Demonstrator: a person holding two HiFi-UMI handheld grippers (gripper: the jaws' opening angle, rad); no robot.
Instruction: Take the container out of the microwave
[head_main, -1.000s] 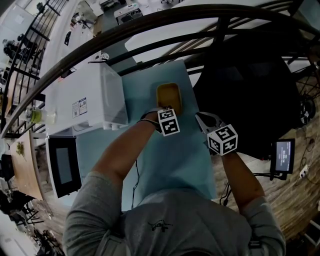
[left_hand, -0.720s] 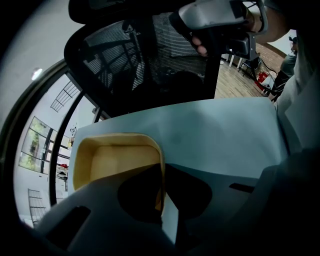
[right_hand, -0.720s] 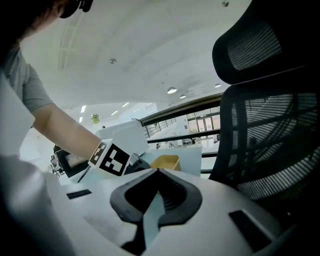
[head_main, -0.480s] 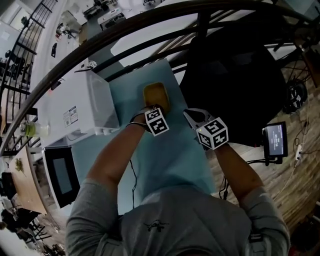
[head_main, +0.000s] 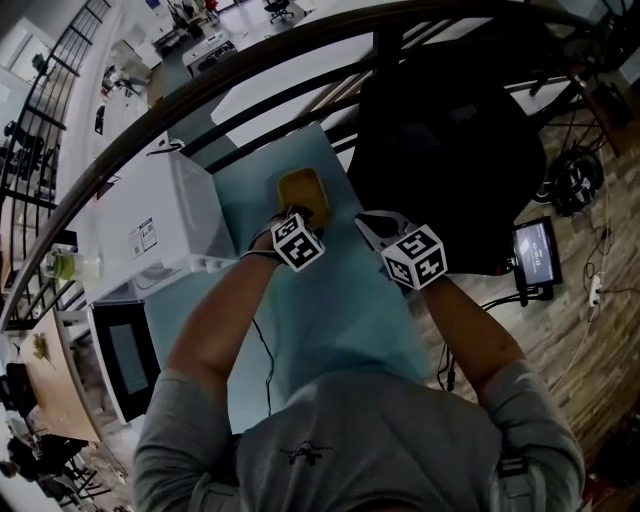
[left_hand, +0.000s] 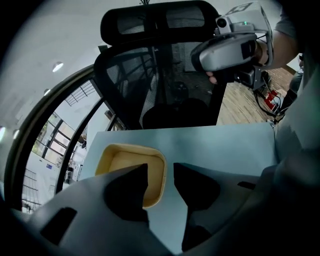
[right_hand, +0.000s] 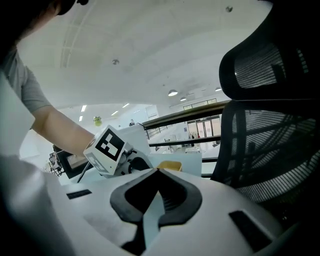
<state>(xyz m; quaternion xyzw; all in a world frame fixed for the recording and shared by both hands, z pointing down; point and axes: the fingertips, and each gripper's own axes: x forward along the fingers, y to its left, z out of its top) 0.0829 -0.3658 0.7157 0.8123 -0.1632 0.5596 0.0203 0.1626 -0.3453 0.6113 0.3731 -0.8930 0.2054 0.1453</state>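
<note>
A shallow yellow container (head_main: 302, 188) (left_hand: 127, 167) sits on the pale teal table (head_main: 340, 300), outside the white microwave (head_main: 150, 225). My left gripper (head_main: 299, 217) (left_hand: 160, 172) hovers over the container's near edge, pointing steeply down. Its jaws are opening, with a clear gap; the container's near corner lies below them and the pads do not touch it. My right gripper (head_main: 366, 222) (right_hand: 156, 171) hangs to the right of the container with its fingertips together and nothing between them. In the right gripper view the container (right_hand: 170, 164) shows just past the left gripper's marker cube (right_hand: 109, 145).
The microwave's door (head_main: 120, 350) stands open at the table's left. A black mesh office chair (head_main: 450, 150) (left_hand: 165, 75) is behind the table's far right edge. A small lit screen (head_main: 533, 255) stands on the wooden floor to the right. A curved dark railing (head_main: 250, 75) runs beyond the table.
The head view has shifted, so everything slides up and left in the picture. Both grippers stay beside the container, which keeps its place on the table.
</note>
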